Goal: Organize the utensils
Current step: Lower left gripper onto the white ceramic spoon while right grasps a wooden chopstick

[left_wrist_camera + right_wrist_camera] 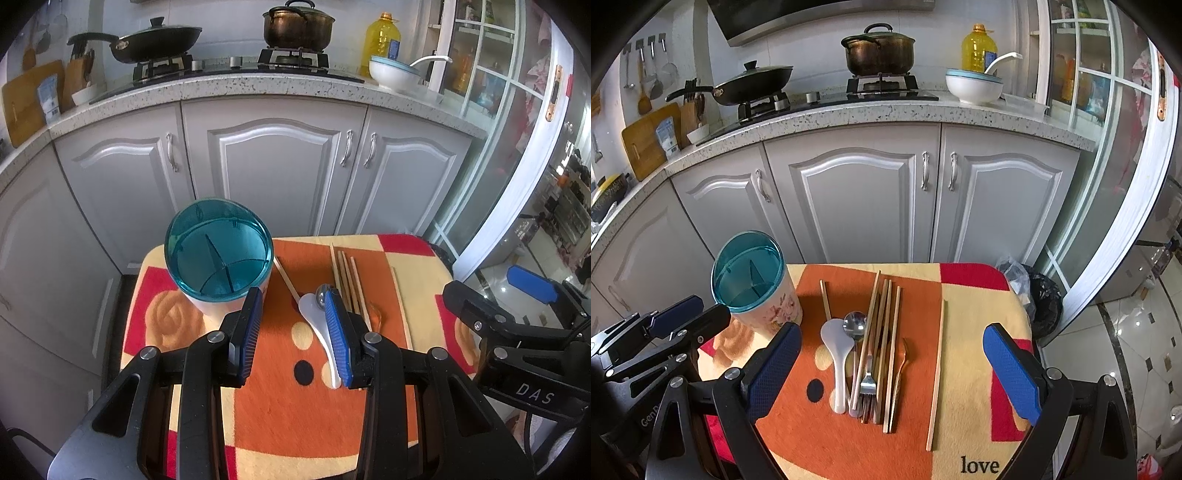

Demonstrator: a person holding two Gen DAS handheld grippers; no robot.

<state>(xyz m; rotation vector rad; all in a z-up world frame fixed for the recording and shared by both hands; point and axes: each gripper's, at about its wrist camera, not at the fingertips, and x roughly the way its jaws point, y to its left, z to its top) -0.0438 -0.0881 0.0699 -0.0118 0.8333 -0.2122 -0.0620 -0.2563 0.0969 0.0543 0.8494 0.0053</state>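
Above the cloth (964, 317), both tongs (291, 325) (890, 373) gape, gripping nothing.

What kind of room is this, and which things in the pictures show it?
Most likely a home kitchen. A gas stove on the stone counter carries a pot and a lidded pan, with grey cabinets below. In front, chopsticks and spoons lie beside a utensil holder.

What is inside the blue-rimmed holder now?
The holder shows only its divider walls and floor; no utensil stands in it. The near wall hides a little of the bottom. The utensils lie on the cloth.
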